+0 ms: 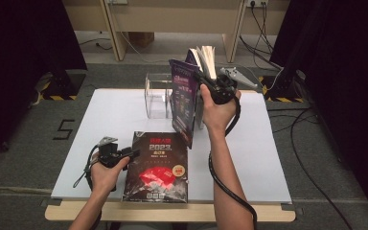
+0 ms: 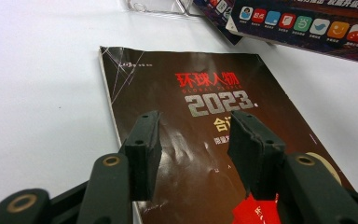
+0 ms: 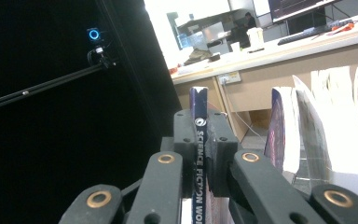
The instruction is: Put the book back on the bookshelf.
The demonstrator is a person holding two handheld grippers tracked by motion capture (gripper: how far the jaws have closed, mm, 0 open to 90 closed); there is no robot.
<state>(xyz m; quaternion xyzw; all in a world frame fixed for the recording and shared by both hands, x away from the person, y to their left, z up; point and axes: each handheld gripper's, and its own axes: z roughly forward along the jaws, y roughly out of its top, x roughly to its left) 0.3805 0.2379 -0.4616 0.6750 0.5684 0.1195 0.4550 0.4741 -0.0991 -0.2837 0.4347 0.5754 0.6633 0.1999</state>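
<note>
A black magazine (image 1: 157,167) with "2023" on its cover lies flat near the table's front edge. My left gripper (image 1: 133,154) hovers at its left edge. In the left gripper view, that gripper (image 2: 193,140) stands open low over the cover (image 2: 205,84), with nothing between the jaws. My right gripper (image 1: 199,76) is raised above the back of the table, shut on the spine of a purple magazine (image 1: 182,100) that hangs with its pages fanned out. The right gripper view shows that gripper (image 3: 199,122) clamped on the blue spine (image 3: 198,100), with loose pages (image 3: 328,135) to the right.
A clear acrylic holder (image 1: 157,96) stands at the back middle of the white table top (image 1: 258,158), just left of the hanging magazine. A wooden desk (image 1: 172,19) and cables (image 1: 268,33) lie beyond the table. Dark curtains flank both sides.
</note>
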